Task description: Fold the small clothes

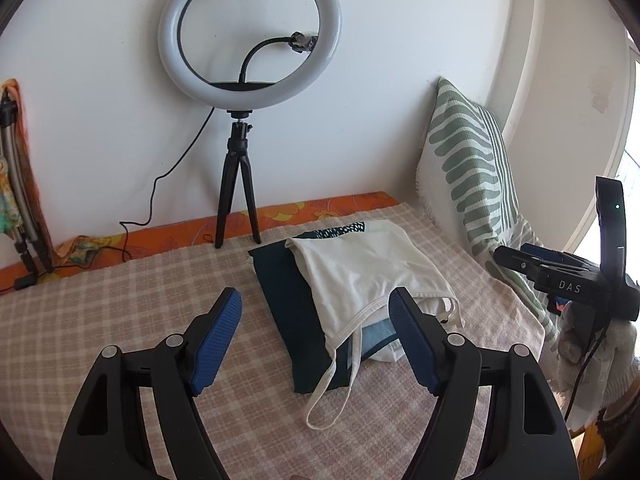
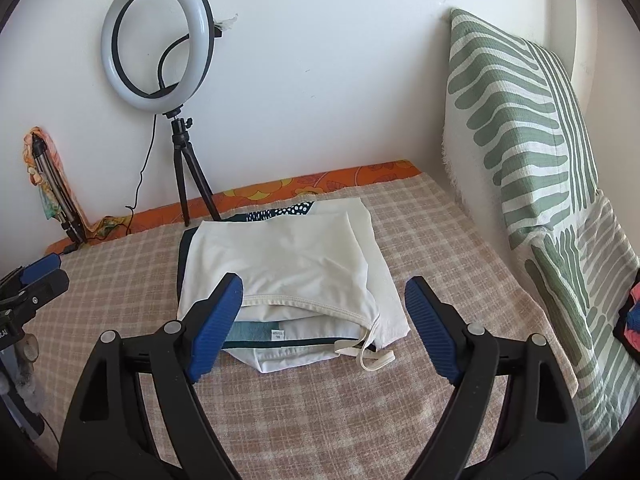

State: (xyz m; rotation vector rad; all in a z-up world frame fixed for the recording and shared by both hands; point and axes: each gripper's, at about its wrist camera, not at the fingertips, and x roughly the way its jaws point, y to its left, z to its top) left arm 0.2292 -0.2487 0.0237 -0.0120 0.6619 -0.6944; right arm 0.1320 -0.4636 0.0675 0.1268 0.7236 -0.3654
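Observation:
A folded white top (image 1: 368, 268) (image 2: 280, 264) lies on a stack of folded clothes on the checked bed cover (image 1: 120, 304) (image 2: 320, 412). A dark teal garment (image 1: 288, 304) lies under it, with a light blue piece (image 2: 248, 330) between. One white strap (image 1: 332, 392) trails off the stack toward the left gripper; another strap (image 2: 372, 358) lies at the stack's front right. My left gripper (image 1: 316, 304) is open and empty, just in front of the stack. My right gripper (image 2: 324, 294) is open and empty, its jaws either side of the stack's near edge. It also shows in the left wrist view (image 1: 560, 280).
A ring light on a black tripod (image 1: 240, 184) (image 2: 188, 172) stands at the back by the wall, its cable (image 1: 160, 188) trailing left. A green patterned pillow (image 1: 472, 168) (image 2: 520, 140) leans at the right. A folded tripod (image 2: 56, 192) leans at the back left.

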